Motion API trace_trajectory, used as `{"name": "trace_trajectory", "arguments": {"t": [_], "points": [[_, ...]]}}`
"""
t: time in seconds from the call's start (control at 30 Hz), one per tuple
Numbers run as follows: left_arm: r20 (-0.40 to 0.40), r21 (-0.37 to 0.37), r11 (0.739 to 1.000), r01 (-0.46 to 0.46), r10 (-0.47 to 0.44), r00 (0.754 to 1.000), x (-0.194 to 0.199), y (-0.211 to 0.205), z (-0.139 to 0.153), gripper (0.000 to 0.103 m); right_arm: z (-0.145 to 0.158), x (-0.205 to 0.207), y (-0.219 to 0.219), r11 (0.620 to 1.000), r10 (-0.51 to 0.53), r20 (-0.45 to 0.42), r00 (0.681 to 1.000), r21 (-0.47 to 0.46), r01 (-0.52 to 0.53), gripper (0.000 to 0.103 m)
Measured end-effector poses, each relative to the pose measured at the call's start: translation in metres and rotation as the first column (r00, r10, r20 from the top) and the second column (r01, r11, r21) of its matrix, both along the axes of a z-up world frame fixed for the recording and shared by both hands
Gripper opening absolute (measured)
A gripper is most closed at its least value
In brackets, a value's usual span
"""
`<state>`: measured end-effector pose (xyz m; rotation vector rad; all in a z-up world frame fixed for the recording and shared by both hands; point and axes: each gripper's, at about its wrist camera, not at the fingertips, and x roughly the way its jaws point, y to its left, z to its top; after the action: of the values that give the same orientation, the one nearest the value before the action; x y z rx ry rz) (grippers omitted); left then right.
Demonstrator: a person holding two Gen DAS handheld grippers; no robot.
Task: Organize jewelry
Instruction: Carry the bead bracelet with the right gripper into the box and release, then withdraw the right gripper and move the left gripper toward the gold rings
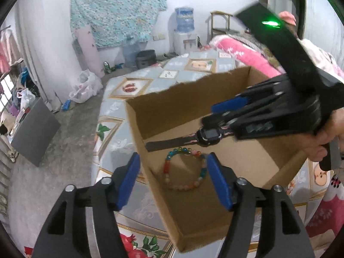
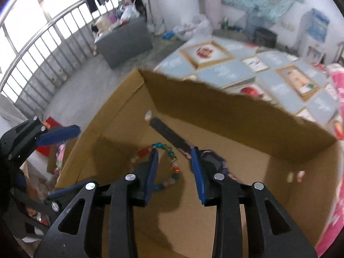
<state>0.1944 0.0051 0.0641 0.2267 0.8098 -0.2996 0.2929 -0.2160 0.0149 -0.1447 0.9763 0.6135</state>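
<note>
An open cardboard box (image 1: 150, 116) stands on the patterned table. A bracelet of coloured beads (image 1: 185, 169) lies on its floor, also in the right wrist view (image 2: 172, 163). A black and pink watch (image 1: 206, 136) with a dark strap hangs in the air over the box floor beside the right gripper (image 1: 212, 114). In the right wrist view the right gripper (image 2: 175, 167) stands open, and the watch (image 2: 211, 161) sits just outside its right finger. My left gripper (image 1: 172, 178) is open and empty at the box's near wall.
The table (image 1: 111, 107) has a blue cloth with fruit pictures. A pink blanket (image 1: 240, 51) lies at the far right. The floor to the left holds a grey box (image 1: 36, 129) and plastic bags (image 1: 86, 86). A railing (image 2: 32, 49) runs along the left in the right wrist view.
</note>
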Motion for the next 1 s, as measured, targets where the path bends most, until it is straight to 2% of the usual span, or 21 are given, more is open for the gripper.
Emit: {"name": "trace_trajectory", "arguments": {"t": [0.13, 0.2, 0.27, 0.37, 0.43, 0.5, 0.57, 0.63, 0.7, 0.77, 0.87, 0.93, 1.0], "points": [[0.047, -0.07, 0.997, -0.033, 0.036, 0.998, -0.023, 0.018, 0.015, 0.072, 0.037, -0.041, -0.052, 0.992, -0.076, 0.126, 0.989, 0.113, 0.062, 0.05], [0.088, -0.133, 0.991, -0.025, 0.037, 0.995, -0.043, 0.03, 0.024, 0.077, 0.049, -0.065, -0.075, 0.985, -0.109, 0.176, 0.978, 0.149, 0.083, 0.06], [0.121, -0.183, 0.983, -0.017, 0.04, 0.992, -0.063, 0.043, 0.03, 0.083, 0.06, -0.098, -0.107, 0.973, -0.151, 0.23, 0.962, 0.209, 0.103, 0.065], [0.118, -0.22, 0.976, -0.007, 0.034, 0.992, -0.089, 0.056, 0.024, 0.086, 0.062, -0.148, -0.14, 0.96, -0.181, 0.288, 0.941, 0.26, 0.105, 0.077], [0.085, -0.228, 0.974, -0.004, 0.024, 0.996, -0.103, 0.058, 0.014, 0.089, 0.049, -0.175, -0.154, 0.956, -0.205, 0.278, 0.939, 0.261, 0.131, 0.084], [0.03, -0.234, 0.972, -0.006, 0.013, 0.999, -0.113, 0.058, -0.004, 0.091, 0.029, -0.185, -0.161, 0.955, -0.241, 0.222, 0.945, 0.228, 0.19, 0.085], [-0.053, -0.228, 0.973, -0.024, 0.013, 0.999, -0.117, 0.051, -0.031, 0.091, -0.003, -0.187, -0.164, 0.945, -0.293, 0.115, 0.949, 0.186, 0.269, 0.085], [-0.124, -0.166, 0.985, -0.043, 0.022, 0.992, -0.116, 0.035, -0.061, 0.091, -0.038, -0.185, -0.16, 0.937, -0.333, 0.004, 0.943, 0.115, 0.331, 0.085], [-0.159, -0.127, 0.991, -0.039, 0.018, 0.987, -0.114, 0.023, -0.08, 0.091, -0.06, -0.185, -0.152, 0.932, -0.359, -0.051, 0.932, 0.043, 0.361, 0.085], [-0.169, -0.087, 0.996, -0.035, 0.02, 0.985, -0.114, 0.011, -0.094, 0.091, -0.072, -0.187, -0.143, 0.934, -0.358, -0.064, 0.932, -0.005, 0.358, 0.085], [-0.161, -0.056, 0.998, -0.034, 0.025, 0.987, -0.113, -0.001, -0.105, 0.091, -0.087, -0.19, -0.121, 0.926, -0.357, -0.013, 0.934, -0.14, 0.352, 0.085], [-0.167, -0.029, 0.999, -0.04, 0.035, 0.985, -0.112, -0.009, -0.114, 0.091, -0.094, -0.19, -0.115, 0.913, -0.366, 0.006, 0.931, -0.19, 0.36, 0.085], [-0.175, 0.001, 0.999, -0.049, 0.049, 0.983, -0.11, -0.015, -0.121, 0.093, -0.101, -0.186, -0.112, 0.912, -0.375, -0.014, 0.927, -0.188, 0.366, 0.085]]}}
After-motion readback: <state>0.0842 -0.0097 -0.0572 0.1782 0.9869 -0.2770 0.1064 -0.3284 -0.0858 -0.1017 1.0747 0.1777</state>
